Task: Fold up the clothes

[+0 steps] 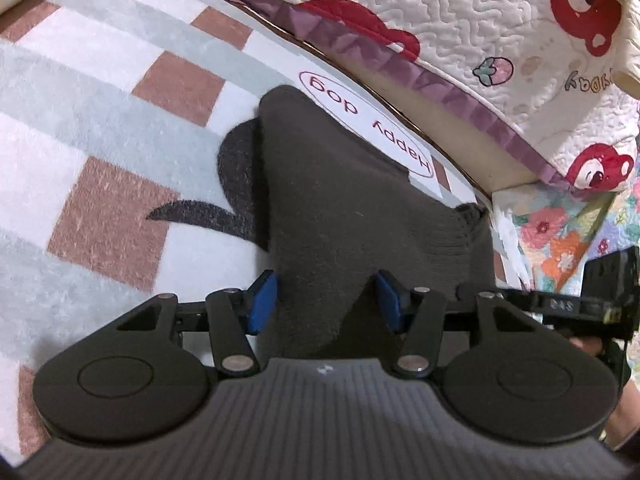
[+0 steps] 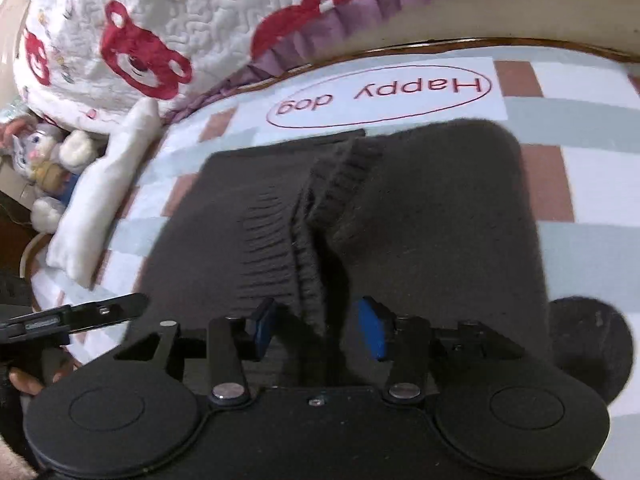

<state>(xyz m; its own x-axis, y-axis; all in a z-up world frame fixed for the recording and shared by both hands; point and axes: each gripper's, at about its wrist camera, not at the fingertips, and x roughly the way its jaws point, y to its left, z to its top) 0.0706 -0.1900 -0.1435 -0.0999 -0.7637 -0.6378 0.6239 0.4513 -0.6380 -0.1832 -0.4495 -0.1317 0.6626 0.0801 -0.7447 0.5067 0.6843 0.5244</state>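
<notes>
A dark grey knitted garment [image 1: 352,216] lies on a checked rug [image 1: 104,128], partly folded, with a ribbed hem [image 2: 344,176] doubled over its middle. My left gripper [image 1: 326,300] has its blue pads [image 1: 262,304] spread apart, with a point of the grey cloth between them. My right gripper [image 2: 320,326] also has its blue pads [image 2: 372,330] apart, with the ribbed edge of the garment [image 2: 440,216] running between them. The right gripper shows in the left wrist view [image 1: 592,300] at the right edge. The left gripper shows in the right wrist view [image 2: 80,314] at the left.
The rug [image 2: 592,184] is printed with "Happy dog" [image 2: 380,96] and a black shape [image 1: 236,184]. A bed with a white quilt with red bears [image 1: 500,24] and a purple frill borders the rug. Stuffed toys [image 2: 48,164] and a white cloth [image 2: 108,184] lie to the left.
</notes>
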